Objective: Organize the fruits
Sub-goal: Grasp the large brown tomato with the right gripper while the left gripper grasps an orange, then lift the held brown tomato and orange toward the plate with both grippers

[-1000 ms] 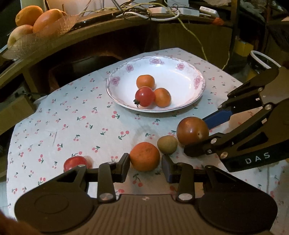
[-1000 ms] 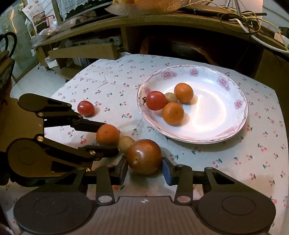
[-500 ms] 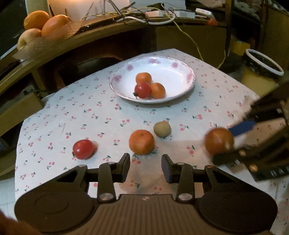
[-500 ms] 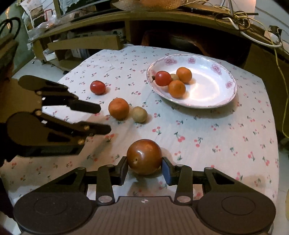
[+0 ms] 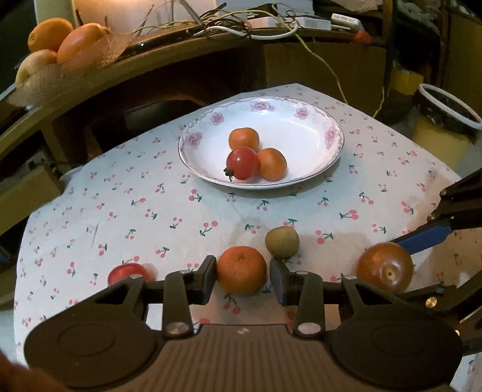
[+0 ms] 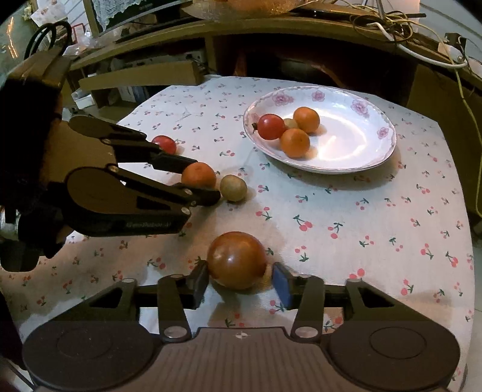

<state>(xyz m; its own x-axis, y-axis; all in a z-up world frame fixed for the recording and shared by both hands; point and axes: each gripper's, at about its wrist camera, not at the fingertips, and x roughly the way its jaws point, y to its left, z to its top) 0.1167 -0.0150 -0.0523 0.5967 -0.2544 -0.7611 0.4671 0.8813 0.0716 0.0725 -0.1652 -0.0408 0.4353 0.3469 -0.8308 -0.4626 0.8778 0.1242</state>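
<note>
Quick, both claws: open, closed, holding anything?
Left claw: just been closing around the orange; firm grip cannot be told.
Right claw: open, just been opening; brown tomato sits between, not gripped.

A curved brown wooden shelf (image 5: 126, 78) arcs across the top of the frame, strewn with tangled white and yellow cables (image 5: 271, 27). A white-rimmed bin (image 5: 446, 117) stands at the right edge. Pale tiled floor (image 6: 18, 36) shows upper left; warm, dim light.
</note>
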